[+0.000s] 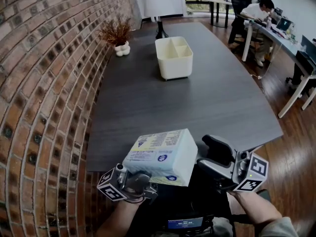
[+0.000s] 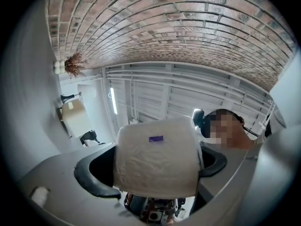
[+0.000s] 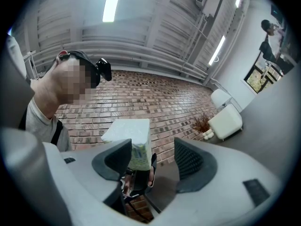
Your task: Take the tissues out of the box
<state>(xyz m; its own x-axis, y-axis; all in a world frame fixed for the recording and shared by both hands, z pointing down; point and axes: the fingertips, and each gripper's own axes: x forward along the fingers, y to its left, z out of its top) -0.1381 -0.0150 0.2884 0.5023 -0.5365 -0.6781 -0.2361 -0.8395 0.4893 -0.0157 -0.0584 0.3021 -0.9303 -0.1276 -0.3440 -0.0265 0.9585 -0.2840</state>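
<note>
A soft pack of tissues [image 1: 160, 157], white with blue print, hangs low over the table's near edge, and my left gripper [image 1: 153, 176] is shut on it. In the left gripper view the pack [image 2: 157, 159] fills the gap between both jaws of that gripper [image 2: 150, 168]. My right gripper [image 1: 216, 159] stands open just to the right of the pack, apart from it. Nothing lies between its jaws [image 3: 153, 161]; the pack [image 3: 129, 138] shows beyond them. The white divided box [image 1: 174, 57] stands far back on the dark table [image 1: 207, 107].
A brick wall [image 1: 44, 83] runs along the table's left side. A dried plant in a white pot [image 1: 118, 36] stands at the far left corner. A person sits at white desks [image 1: 256, 14] to the far right, over a wooden floor [image 1: 291, 142].
</note>
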